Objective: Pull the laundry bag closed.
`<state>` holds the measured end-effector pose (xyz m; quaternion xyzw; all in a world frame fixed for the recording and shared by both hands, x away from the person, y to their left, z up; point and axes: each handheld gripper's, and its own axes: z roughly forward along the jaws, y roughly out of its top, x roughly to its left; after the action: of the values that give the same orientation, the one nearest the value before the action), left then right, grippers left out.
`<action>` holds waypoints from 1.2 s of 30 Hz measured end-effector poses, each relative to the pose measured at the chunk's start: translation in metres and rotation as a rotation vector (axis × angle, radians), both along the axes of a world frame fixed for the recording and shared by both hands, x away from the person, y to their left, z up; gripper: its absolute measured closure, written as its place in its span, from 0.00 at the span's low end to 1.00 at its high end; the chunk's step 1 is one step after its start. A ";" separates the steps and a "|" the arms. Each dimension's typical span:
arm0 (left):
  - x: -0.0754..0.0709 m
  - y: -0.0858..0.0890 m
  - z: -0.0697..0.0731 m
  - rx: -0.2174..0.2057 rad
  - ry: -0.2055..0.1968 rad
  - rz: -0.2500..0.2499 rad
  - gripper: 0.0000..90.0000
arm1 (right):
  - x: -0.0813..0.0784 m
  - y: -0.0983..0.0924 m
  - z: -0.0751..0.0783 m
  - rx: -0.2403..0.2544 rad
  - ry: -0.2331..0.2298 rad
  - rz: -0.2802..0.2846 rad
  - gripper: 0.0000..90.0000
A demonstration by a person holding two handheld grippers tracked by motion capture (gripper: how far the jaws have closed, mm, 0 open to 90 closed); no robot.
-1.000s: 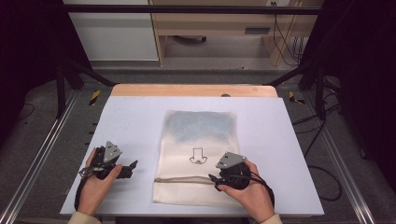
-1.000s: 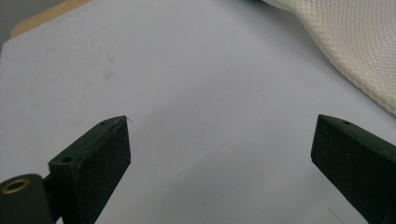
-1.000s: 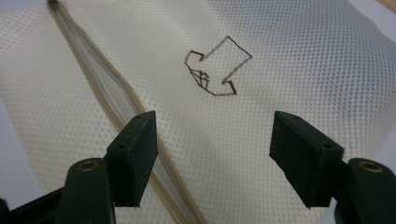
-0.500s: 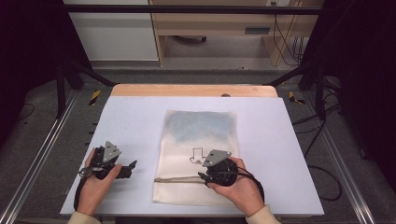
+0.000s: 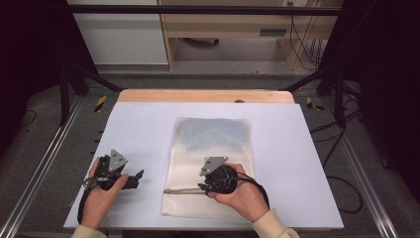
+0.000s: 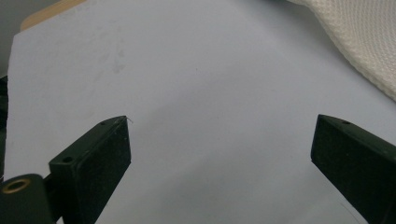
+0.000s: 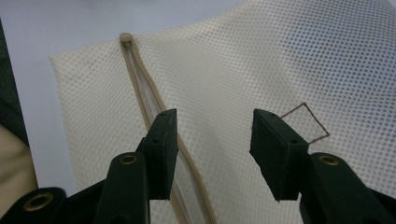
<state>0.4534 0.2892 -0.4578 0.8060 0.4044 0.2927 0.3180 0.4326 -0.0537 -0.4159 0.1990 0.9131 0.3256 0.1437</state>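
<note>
- Two grippers sit low over the white table (image 5: pixel 148 124); the right gripper (image 5: pixel 202 187) is the one on the mesh bag (image 5: pixel 210 148), which lies flat at mid-table.
- Its zipper (image 7: pixel 154 107) runs away from the half-spread jaws, which have just been closing; nothing is pinched yet, and one jaw sits right over the zipper line.
- Left gripper (image 6: pixel 219 149), spread wide over bare table, rests beside the bag's edge.

No legible text; arrow outline on mesh bag (image 5: pixel 210 148).
</note>
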 end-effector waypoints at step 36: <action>0.002 0.007 0.003 -0.030 -0.014 0.040 0.06 | 0.005 0.048 0.006 -0.035 0.018 0.115 0.80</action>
<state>0.4549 0.2966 -0.4550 0.7909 0.4223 0.2987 0.3271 0.4379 -0.0057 -0.4104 0.1465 0.9299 0.3153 0.1198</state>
